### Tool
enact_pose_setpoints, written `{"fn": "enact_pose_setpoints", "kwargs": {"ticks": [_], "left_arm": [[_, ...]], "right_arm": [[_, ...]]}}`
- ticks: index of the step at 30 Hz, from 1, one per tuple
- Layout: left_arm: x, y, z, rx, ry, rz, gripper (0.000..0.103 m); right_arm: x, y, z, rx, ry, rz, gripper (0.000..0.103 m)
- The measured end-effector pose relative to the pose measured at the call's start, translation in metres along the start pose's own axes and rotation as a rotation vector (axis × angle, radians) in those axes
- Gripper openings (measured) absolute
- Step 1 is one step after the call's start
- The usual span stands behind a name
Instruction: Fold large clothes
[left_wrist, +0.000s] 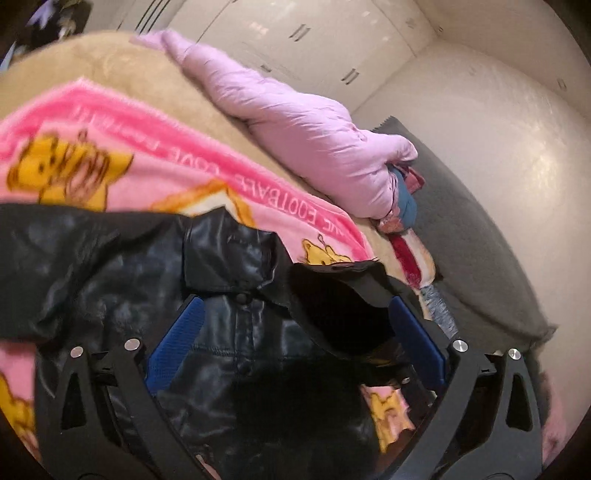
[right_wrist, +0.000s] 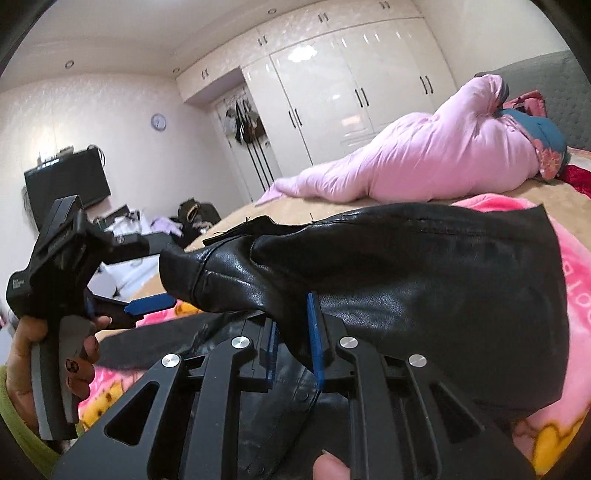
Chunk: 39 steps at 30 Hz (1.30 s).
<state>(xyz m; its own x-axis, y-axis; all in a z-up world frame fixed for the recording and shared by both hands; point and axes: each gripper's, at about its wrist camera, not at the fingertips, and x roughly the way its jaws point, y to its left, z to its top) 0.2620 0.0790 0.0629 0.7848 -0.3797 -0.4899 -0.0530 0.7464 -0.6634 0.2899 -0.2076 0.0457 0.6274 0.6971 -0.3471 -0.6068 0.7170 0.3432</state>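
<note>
A black leather jacket (right_wrist: 424, 273) is spread on a pink cartoon-print blanket (left_wrist: 122, 162) that covers part of a bed with a tan cover (left_wrist: 122, 77). The fingers of the right gripper (right_wrist: 293, 343) are drawn close together and clamped on a fold of the jacket, which is seen lifted and draped over them in the right wrist view. The left gripper (left_wrist: 295, 332) is held with its blue-padded fingers (left_wrist: 177, 339) spread wide apart above the jacket's snap-buttoned front; the leather lies between and below them, but nothing is pressed by the pads. In the right wrist view the left gripper is seen at the left edge, gripped by a hand (right_wrist: 44, 354) with dark-painted nails and a green sleeve. A rolled pink quilt (right_wrist: 424, 158) is laid farther up the bed, near a grey headboard (right_wrist: 554, 85). White wardrobe doors (right_wrist: 332, 96) are seen behind the bed.
</note>
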Motion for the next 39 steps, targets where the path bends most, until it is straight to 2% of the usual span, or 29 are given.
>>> {"fn": "enact_pose_setpoints", "kwargs": {"ticks": [2,8,12,15,18,19,20,21,23,25,26,27,28,29,32,34,37,39], "left_arm": [[0.002,0.015,-0.004,-0.072,0.016,-0.036,0.093],[0.004,0.059,-0.026,-0.233,0.037,-0.073,0.093],[0.013,0.077,-0.040,-0.302,0.100,-0.065,0.094],[0.020,0.084,-0.051,-0.359,0.129,-0.117,0.093],[0.024,0.086,-0.055,-0.373,0.128,-0.113,0.093],[0.023,0.086,-0.055,-0.369,0.116,-0.099,0.087],[0.020,0.086,-0.053,-0.353,0.097,-0.078,0.065],[0.017,0.085,-0.051,-0.334,0.077,-0.047,0.055],[0.013,0.086,-0.043,-0.294,0.051,-0.052,0.020],[0.010,0.084,-0.034,-0.267,0.045,-0.070,0.015],[0.007,0.080,-0.029,-0.244,0.035,-0.068,0.013],[0.004,0.074,-0.025,-0.214,0.019,-0.059,0.012],[0.001,0.069,-0.021,-0.191,0.008,-0.055,0.011],[-0.004,0.062,-0.014,-0.166,-0.009,-0.056,0.011],[-0.022,0.050,0.000,-0.118,-0.055,-0.078,0.009],[-0.040,0.043,0.008,-0.067,-0.099,-0.061,0.008],[-0.053,0.048,0.005,-0.032,-0.100,-0.010,0.008],[-0.049,0.054,-0.004,-0.025,-0.068,0.015,0.008]], "right_arm": [[0.006,0.002,-0.003,-0.008,0.026,0.000,0.014],[0.029,0.008,-0.021,-0.017,0.119,-0.002,0.014],[0.037,0.029,-0.033,-0.044,0.153,0.014,0.014],[0.041,0.048,-0.040,-0.092,0.176,0.045,0.014],[0.043,0.063,-0.047,-0.122,0.202,0.082,0.014],[0.045,0.068,-0.050,-0.133,0.215,0.085,0.016],[0.047,0.071,-0.053,-0.146,0.231,0.082,0.017],[0.049,0.075,-0.055,-0.173,0.245,0.057,0.017],[0.052,0.075,-0.056,-0.201,0.252,0.031,0.021],[0.050,0.067,-0.050,-0.176,0.262,0.047,0.027],[0.048,0.064,-0.047,-0.153,0.270,0.062,0.041],[0.046,0.059,-0.045,-0.126,0.279,0.080,0.050],[0.043,0.056,-0.042,-0.112,0.288,0.096,0.068],[0.040,0.053,-0.038,-0.095,0.292,0.122,0.078],[0.022,0.036,-0.021,-0.034,0.273,0.215,0.078],[0.005,0.021,-0.007,-0.006,0.210,0.225,0.078],[-0.019,-0.021,0.014,0.074,0.096,0.138,0.078],[-0.029,-0.057,0.021,0.149,0.062,-0.024,0.079]]}}
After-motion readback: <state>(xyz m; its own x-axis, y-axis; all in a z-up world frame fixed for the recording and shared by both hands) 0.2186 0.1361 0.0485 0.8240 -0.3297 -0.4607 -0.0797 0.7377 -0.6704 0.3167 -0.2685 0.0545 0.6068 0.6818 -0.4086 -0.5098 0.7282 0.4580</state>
